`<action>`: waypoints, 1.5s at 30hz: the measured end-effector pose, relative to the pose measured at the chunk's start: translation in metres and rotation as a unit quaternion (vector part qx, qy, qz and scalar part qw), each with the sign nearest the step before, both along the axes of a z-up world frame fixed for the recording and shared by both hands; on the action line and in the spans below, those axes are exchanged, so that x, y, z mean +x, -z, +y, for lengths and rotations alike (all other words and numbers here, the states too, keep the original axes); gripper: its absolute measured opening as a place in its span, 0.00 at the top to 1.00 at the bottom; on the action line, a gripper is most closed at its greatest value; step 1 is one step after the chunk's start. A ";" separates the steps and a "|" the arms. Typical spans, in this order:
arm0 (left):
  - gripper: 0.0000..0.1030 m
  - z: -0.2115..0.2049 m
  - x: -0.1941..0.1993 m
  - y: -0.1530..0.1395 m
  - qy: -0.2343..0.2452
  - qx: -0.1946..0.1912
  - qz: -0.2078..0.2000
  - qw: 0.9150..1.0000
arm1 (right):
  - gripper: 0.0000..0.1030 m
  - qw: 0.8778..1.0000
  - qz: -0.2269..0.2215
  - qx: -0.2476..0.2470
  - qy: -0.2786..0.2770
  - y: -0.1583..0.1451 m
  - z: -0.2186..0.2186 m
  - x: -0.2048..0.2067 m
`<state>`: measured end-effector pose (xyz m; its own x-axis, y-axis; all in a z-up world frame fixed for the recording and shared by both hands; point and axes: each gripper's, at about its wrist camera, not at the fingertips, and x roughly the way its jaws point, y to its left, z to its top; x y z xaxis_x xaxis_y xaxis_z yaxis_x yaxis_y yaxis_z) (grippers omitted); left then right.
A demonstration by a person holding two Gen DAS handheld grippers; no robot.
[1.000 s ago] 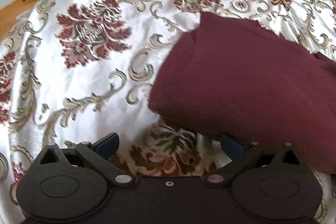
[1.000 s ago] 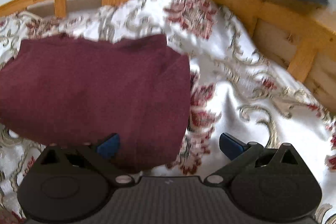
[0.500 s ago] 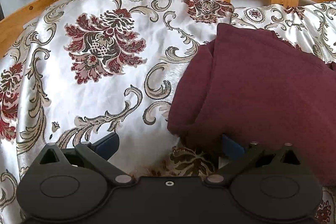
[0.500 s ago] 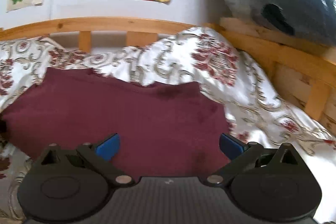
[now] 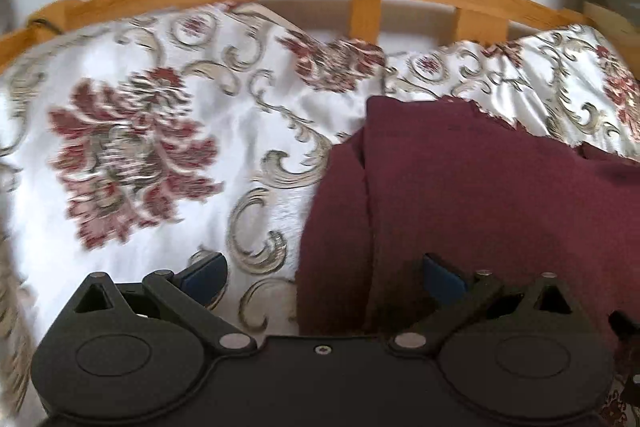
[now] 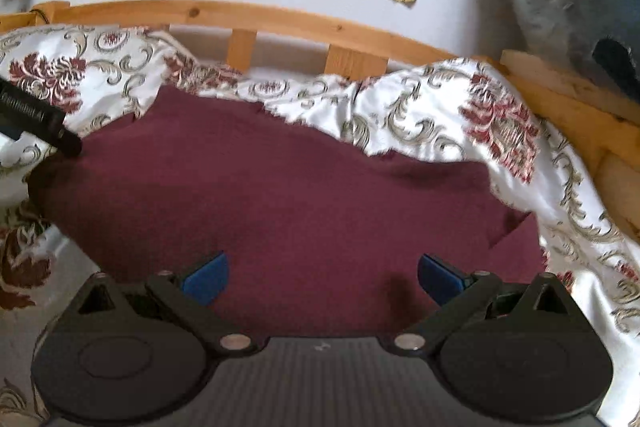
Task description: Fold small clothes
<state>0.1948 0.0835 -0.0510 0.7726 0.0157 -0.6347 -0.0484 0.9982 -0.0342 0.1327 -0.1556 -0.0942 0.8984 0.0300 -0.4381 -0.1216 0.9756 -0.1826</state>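
- My left claw (image 5: 324,277) is spread wide apart and holds nothing.
- My right claw (image 6: 322,273) is wide apart too, empty.
- The dark red cloth (image 6: 280,211) lies flat on the flowery bedspread (image 5: 140,147).
- Its long side runs from 9 to 3 o'clock.
- The wooden bed rail (image 6: 280,19) is at 12 o'clock.

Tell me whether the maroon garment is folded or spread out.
Folded, at least once: the maroon garment shows a doubled layer with an overlapping edge along its left side, lying compact on the floral bedspread.
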 end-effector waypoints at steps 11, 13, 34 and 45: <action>0.00 0.026 0.037 0.028 0.049 -0.082 0.038 0.995 | 0.00 1.000 0.024 0.019 -0.003 0.005 -0.006 0.006; 0.00 0.029 0.041 0.031 0.058 -0.089 0.037 0.994 | 0.00 0.999 0.025 0.020 -0.003 0.005 -0.006 0.006; 0.63 -0.008 0.033 0.009 0.057 -0.043 0.066 0.995 | 0.00 0.999 0.029 0.028 -0.002 0.005 -0.008 0.008; 0.86 -0.047 0.020 -0.039 0.050 0.012 0.050 0.997 | 0.00 0.999 0.025 0.003 0.020 -0.003 -0.006 0.004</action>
